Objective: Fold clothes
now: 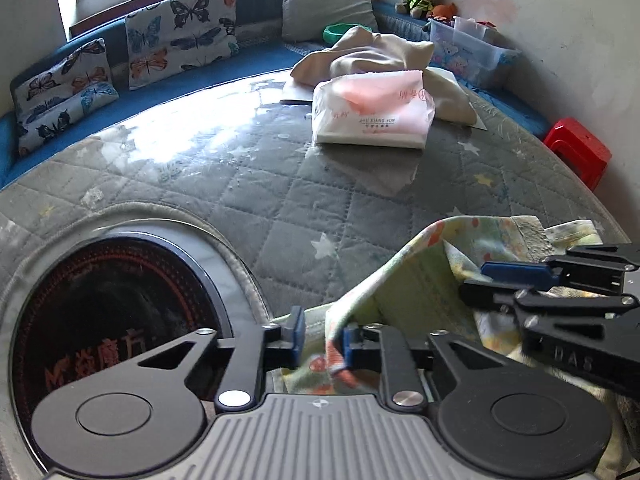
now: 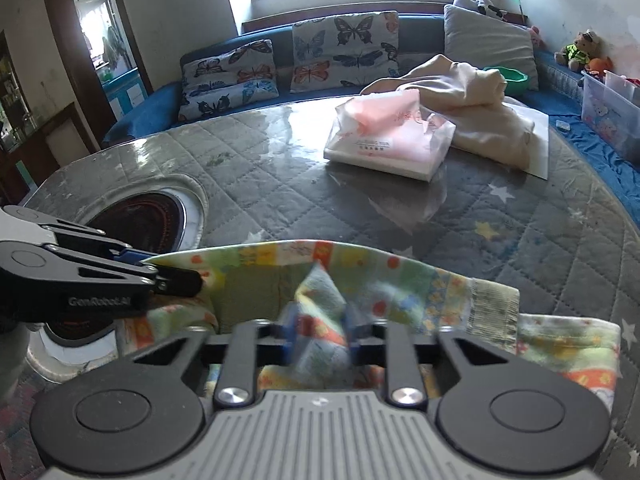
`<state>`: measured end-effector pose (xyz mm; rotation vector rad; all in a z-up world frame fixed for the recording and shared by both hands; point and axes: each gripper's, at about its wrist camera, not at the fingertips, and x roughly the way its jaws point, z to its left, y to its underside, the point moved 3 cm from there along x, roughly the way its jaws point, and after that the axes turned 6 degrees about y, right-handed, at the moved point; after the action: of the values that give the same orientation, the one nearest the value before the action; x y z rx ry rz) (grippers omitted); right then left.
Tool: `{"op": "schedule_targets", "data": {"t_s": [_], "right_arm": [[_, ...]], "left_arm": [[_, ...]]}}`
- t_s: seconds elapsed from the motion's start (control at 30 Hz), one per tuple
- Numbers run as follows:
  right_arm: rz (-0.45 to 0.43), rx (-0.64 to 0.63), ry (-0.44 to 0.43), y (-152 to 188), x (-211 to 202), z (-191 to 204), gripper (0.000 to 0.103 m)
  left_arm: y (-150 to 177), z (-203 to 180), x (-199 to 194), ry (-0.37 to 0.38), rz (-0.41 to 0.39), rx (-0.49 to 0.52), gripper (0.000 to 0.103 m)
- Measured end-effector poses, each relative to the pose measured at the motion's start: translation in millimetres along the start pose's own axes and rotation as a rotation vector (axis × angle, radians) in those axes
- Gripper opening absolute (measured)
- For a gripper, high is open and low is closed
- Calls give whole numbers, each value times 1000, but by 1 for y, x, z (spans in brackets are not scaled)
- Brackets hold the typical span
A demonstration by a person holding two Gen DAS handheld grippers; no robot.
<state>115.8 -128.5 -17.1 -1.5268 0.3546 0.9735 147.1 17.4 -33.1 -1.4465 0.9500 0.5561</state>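
Observation:
A small child's garment (image 2: 400, 276), pale green with orange and yellow patches and a ribbed cuff (image 2: 494, 304), lies at the near edge of the quilted grey table (image 2: 280, 184). My right gripper (image 2: 322, 330) is shut on a bunched fold of it at the middle. My left gripper (image 2: 192, 280) pinches the garment's left corner. In the left wrist view the garment (image 1: 408, 280) rises in a fold, with its edge hanging between the blue pads of the left gripper (image 1: 323, 338), against the right one. The right gripper (image 1: 476, 280) reaches in from the right, fingers together on the cloth.
A round black hob (image 1: 112, 312) is set into the table at the left. Further back lie a pink-and-white tissue pack (image 1: 372, 112) and a crumpled beige cloth (image 1: 400, 56). A blue sofa with butterfly cushions (image 1: 180, 32) lines the far side; a red stool (image 1: 580, 148) stands right.

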Motion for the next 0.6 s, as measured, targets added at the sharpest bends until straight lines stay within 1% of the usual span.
{"op": "schedule_targets", "data": {"t_s": [0.07, 0.2, 0.27, 0.4, 0.53, 0.6], "right_arm": [[-24, -9, 14, 3, -7, -1, 6], [-68, -49, 36, 4, -24, 2, 6], [-70, -54, 27, 4, -26, 5, 6], [-93, -71, 40, 5, -27, 14, 5], [-159, -75, 51, 11, -46, 20, 4], [-203, -62, 72, 16, -63, 17, 4]], "left_arm": [[2, -2, -6, 5, -15, 4, 10], [5, -8, -22, 12, -57, 16, 8], [10, -10, -29, 3, -67, 21, 7], [20, -6, -43, -5, -85, 6, 7], [31, 7, -55, -16, -92, -26, 6], [36, 12, -61, -17, -97, -36, 6]]}}
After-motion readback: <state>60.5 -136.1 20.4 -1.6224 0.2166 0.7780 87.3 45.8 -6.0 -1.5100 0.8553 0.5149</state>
